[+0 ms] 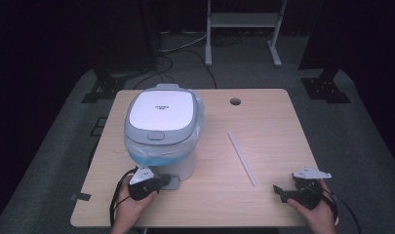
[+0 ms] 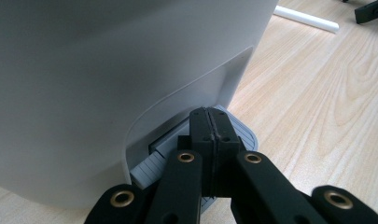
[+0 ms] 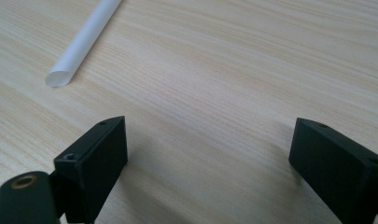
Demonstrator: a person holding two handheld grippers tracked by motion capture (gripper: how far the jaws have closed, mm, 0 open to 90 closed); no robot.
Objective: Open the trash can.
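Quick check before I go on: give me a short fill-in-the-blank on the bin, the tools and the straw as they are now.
1. The left tool is ____, its tips over the grey pedal at the foot of the bin.
2. The right tool stands ____ over bare table.
3. The bin's lid is ____.
4. The white straw lies ____ the two tools.

Missing words: shut; open; closed; between

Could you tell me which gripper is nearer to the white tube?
Right. The right gripper sits open just beside the tube's near end; the left gripper is shut at the bin's pedal.
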